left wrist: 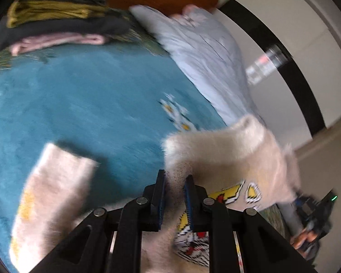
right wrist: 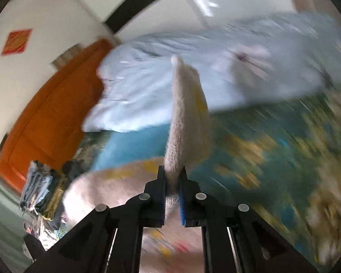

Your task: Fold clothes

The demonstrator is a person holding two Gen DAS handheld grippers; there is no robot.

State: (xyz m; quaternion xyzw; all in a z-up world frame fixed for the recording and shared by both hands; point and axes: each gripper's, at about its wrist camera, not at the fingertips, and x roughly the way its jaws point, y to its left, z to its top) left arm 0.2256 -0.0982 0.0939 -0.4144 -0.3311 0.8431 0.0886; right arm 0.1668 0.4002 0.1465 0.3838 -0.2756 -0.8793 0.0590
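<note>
A fluffy cream sweater (left wrist: pixel 234 157) with a yellow, red and black print is held up over a teal bedspread (left wrist: pixel 84 100). My left gripper (left wrist: pixel 175 179) is shut on the sweater's edge near the collar. One sleeve (left wrist: pixel 54 188) hangs at the lower left. In the right wrist view my right gripper (right wrist: pixel 172 175) is shut on another part of the sweater (right wrist: pixel 186 118), which stands up between the jaws; the rest of it (right wrist: pixel 111 186) hangs below left. Both views are motion-blurred.
A stack of folded clothes (left wrist: pixel 56 22) lies at the far left of the bed and shows in the right wrist view (right wrist: pixel 43 193). A pale blue duvet (left wrist: pixel 206 54) lies along the bed's far side (right wrist: pixel 161 84). An orange headboard (right wrist: pixel 50 104) stands behind.
</note>
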